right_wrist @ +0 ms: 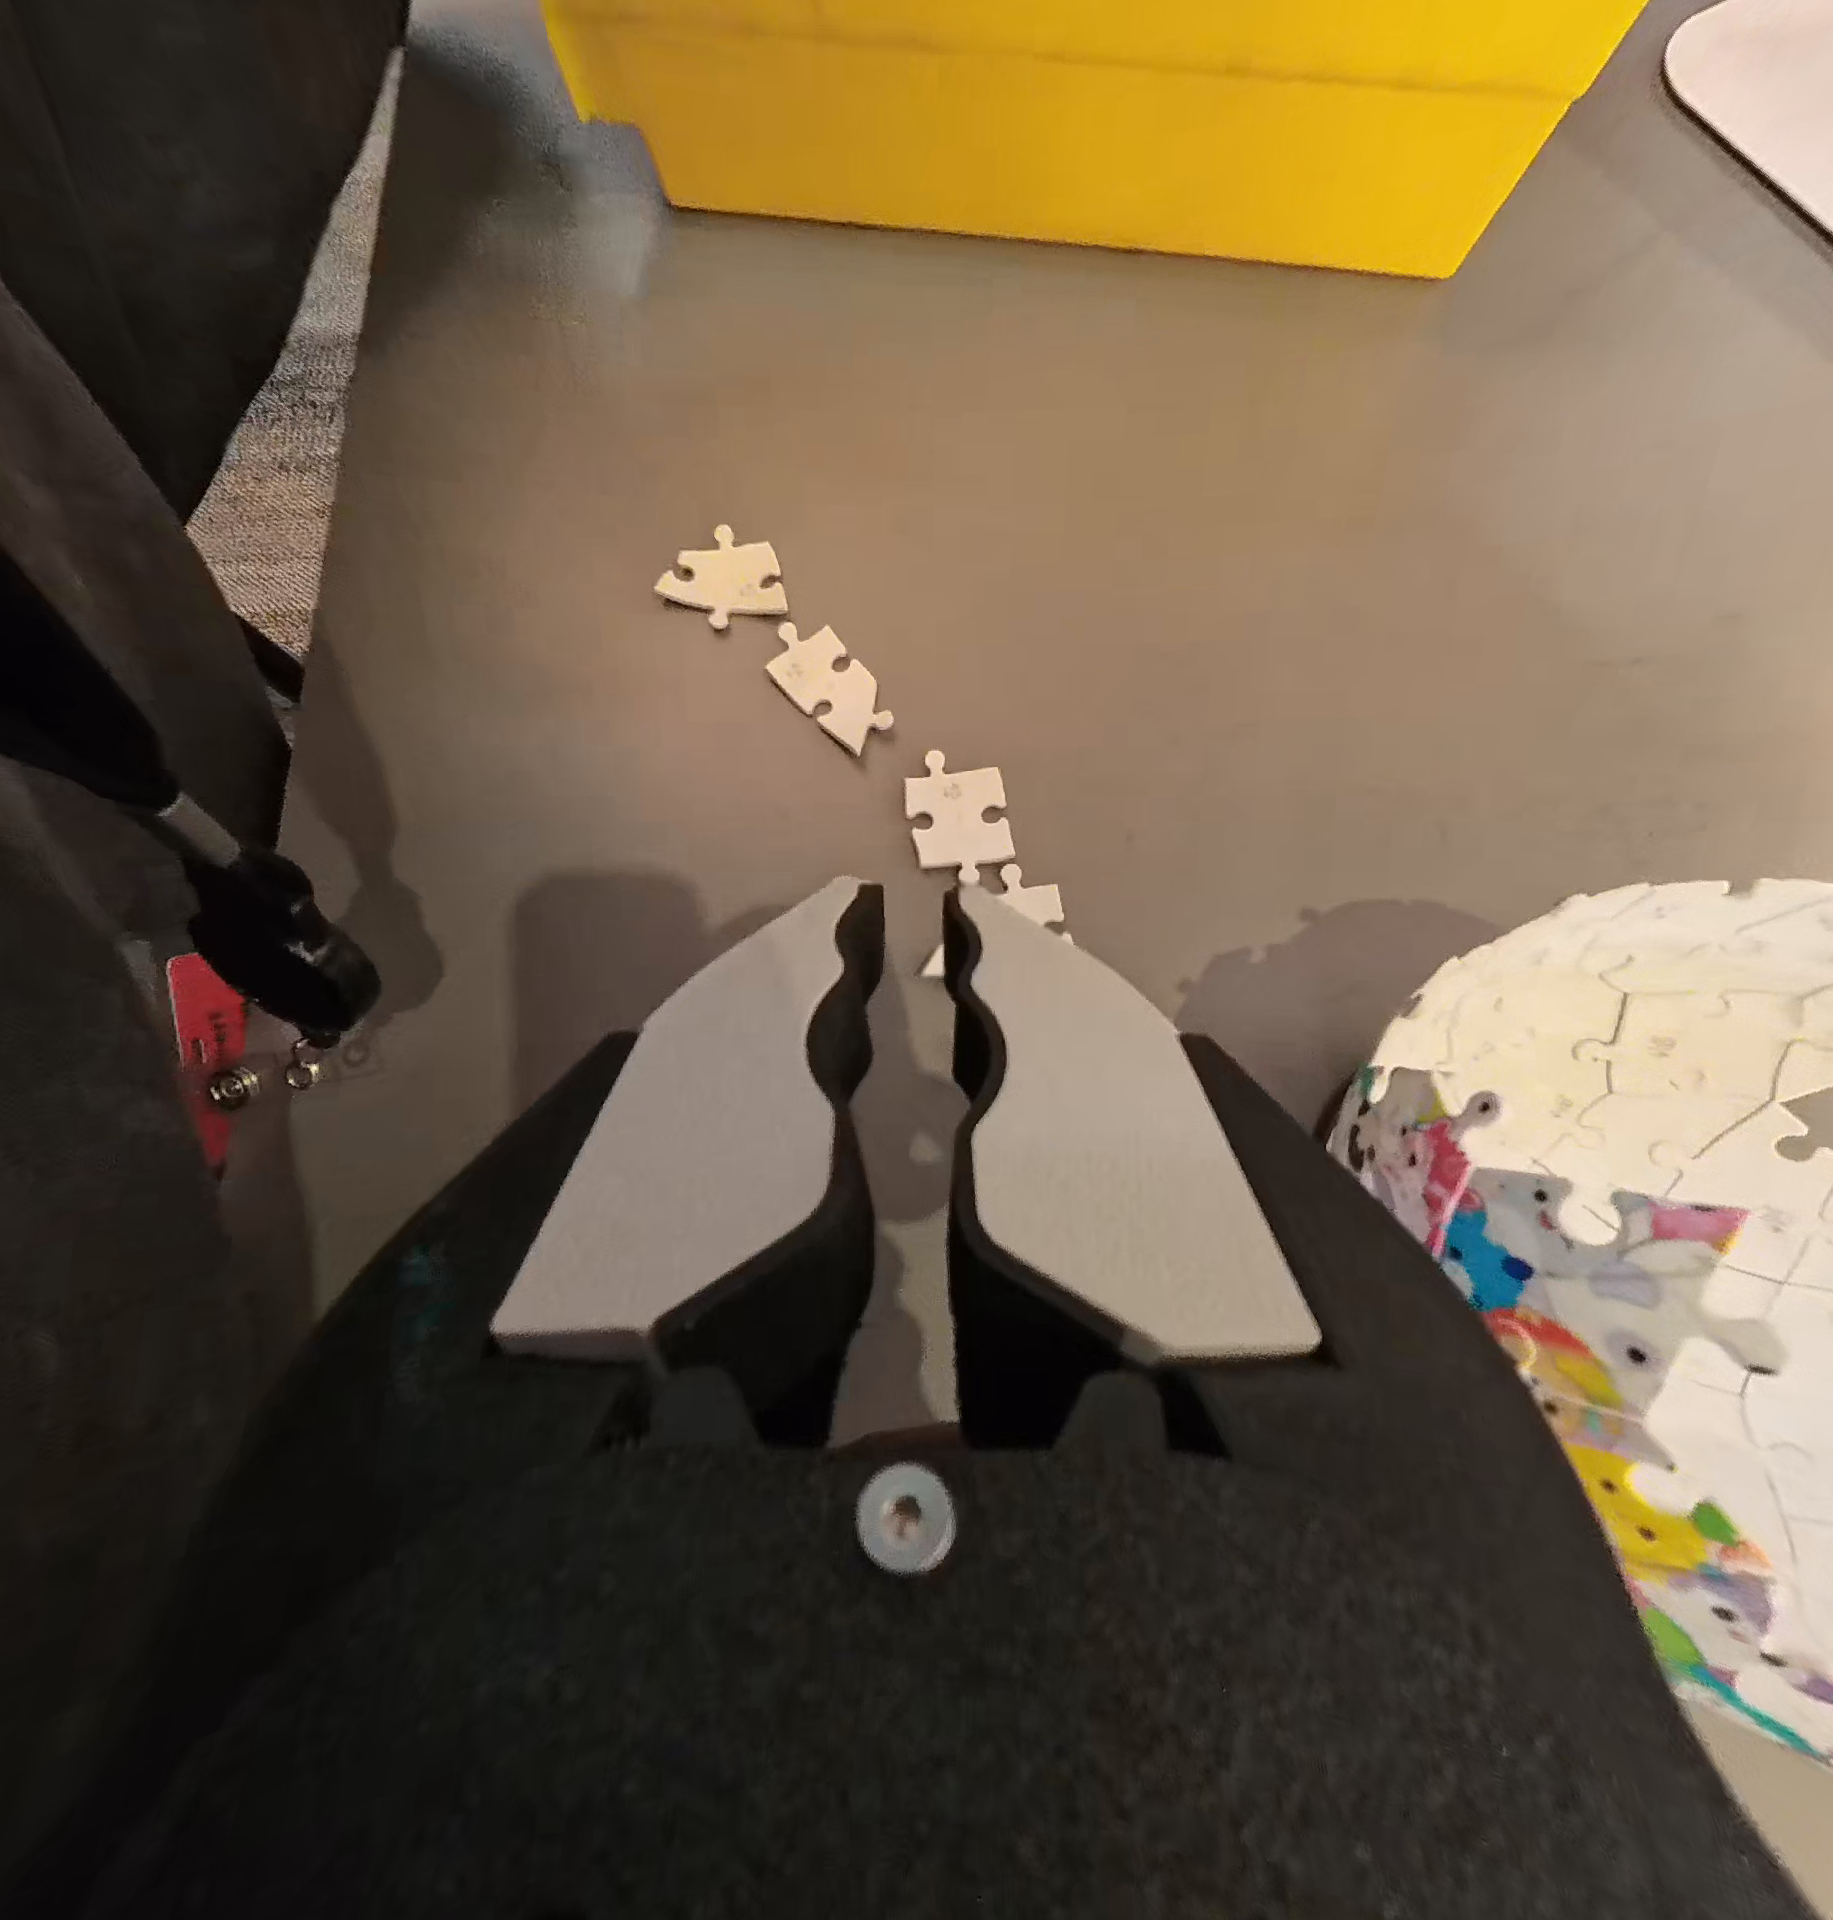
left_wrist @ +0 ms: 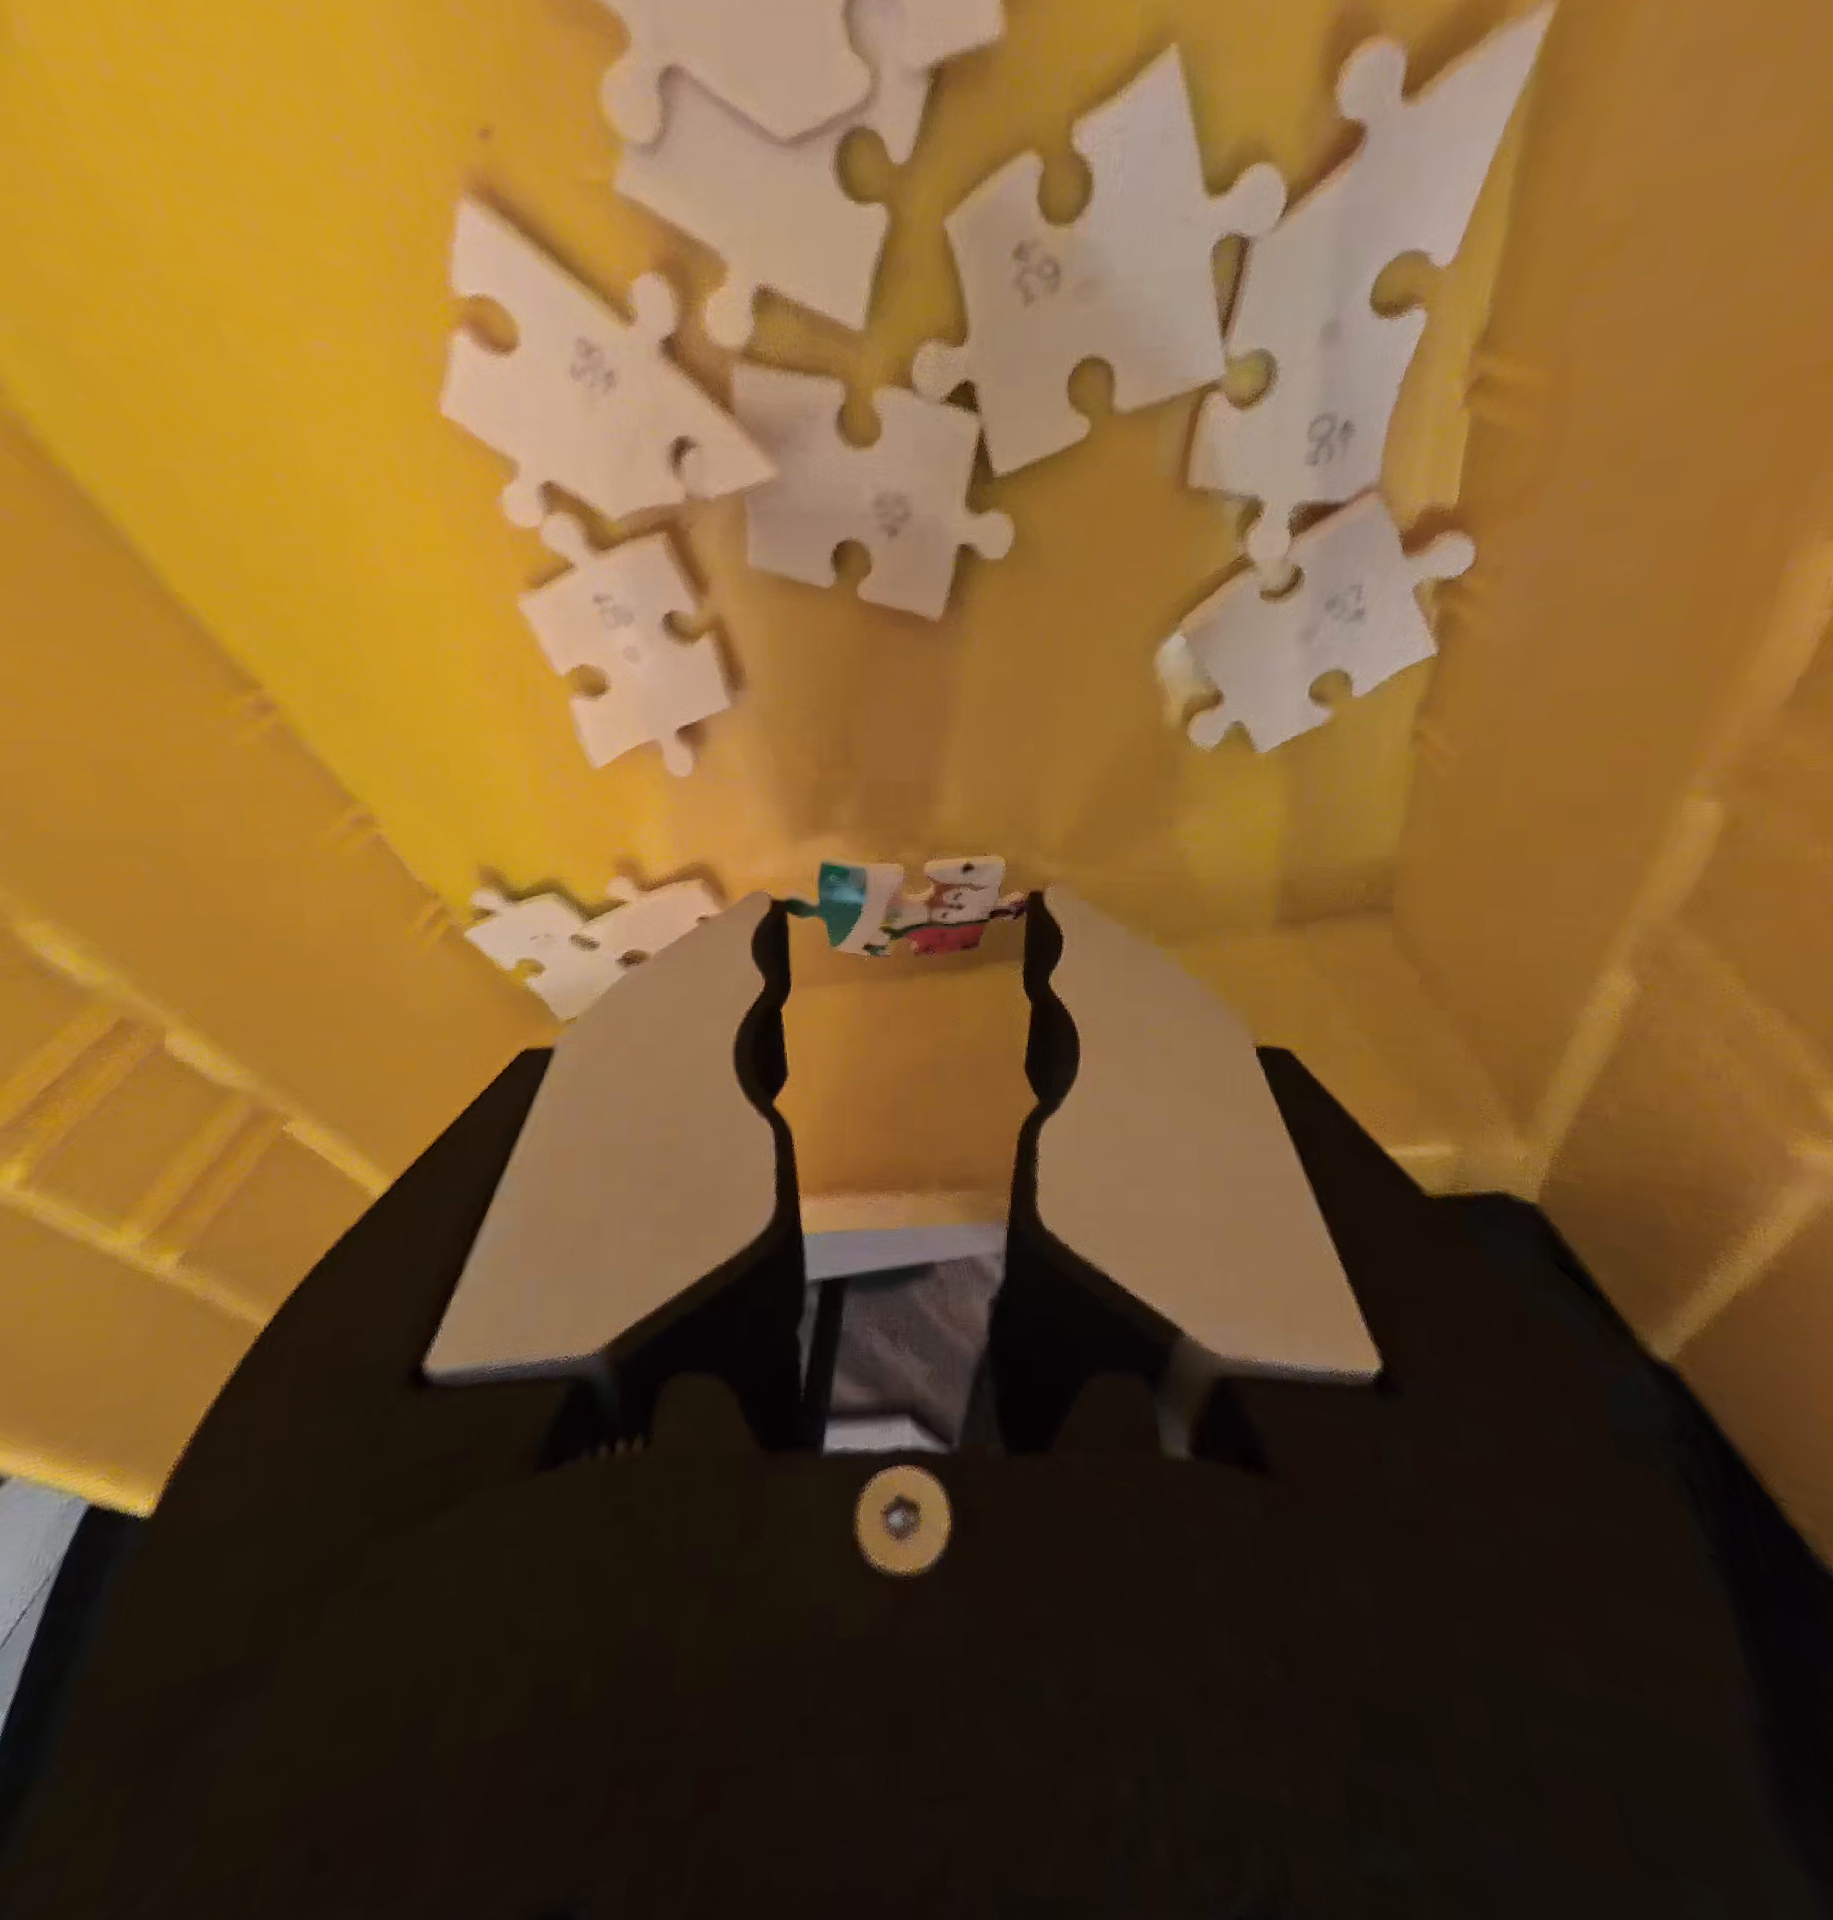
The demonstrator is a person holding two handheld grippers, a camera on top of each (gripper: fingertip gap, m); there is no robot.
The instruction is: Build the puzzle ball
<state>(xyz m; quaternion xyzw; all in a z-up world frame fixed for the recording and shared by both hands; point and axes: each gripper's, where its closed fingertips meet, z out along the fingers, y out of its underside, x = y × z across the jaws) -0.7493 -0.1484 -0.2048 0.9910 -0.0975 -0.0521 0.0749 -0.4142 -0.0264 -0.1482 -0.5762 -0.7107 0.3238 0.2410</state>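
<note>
**Puzzle ball stock: bin, table, two grippers**

Left gripper (left_wrist: pixel 907 909): inside the yellow bin (left_wrist: pixel 216 520), jaws parted by a clear gap, nothing held between them. Just past its fingertips lies a small printed piece (left_wrist: pixel 917 906), colour side up, near the bin's close wall; whether the tips touch it cannot be told. To the left of the left finger sit two white pieces (left_wrist: pixel 569 935), partly hidden behind it.

Bin contents, far part of the floor: a loose scatter of white pieces (left_wrist: pixel 891 343), blank side up, several overlapping at their edges. A bare strip of yellow floor runs between that scatter and the gripper. Bin walls rise close on the left and right.

Right gripper (right_wrist: pixel 912 904): over the grey table (right_wrist: pixel 1307 520), jaws only a narrow slit apart, holding nothing. Open table lies to its left, up to a person's dark clothing (right_wrist: pixel 81 520) at the table's edge.

Row of white pieces on the table (right_wrist: pixel 829 686): four, running from far left toward the right fingertip; the nearest one (right_wrist: pixel 1031 902) is partly hidden by that finger.

Partly built puzzle ball (right_wrist: pixel 1618 1195): near right, beside the right gripper, white inner face up, ragged rim with printed outer face showing. Bare table separates it from the row.

Yellow bin seen from outside (right_wrist: pixel 1078 145): far centre, well apart from the row.
</note>
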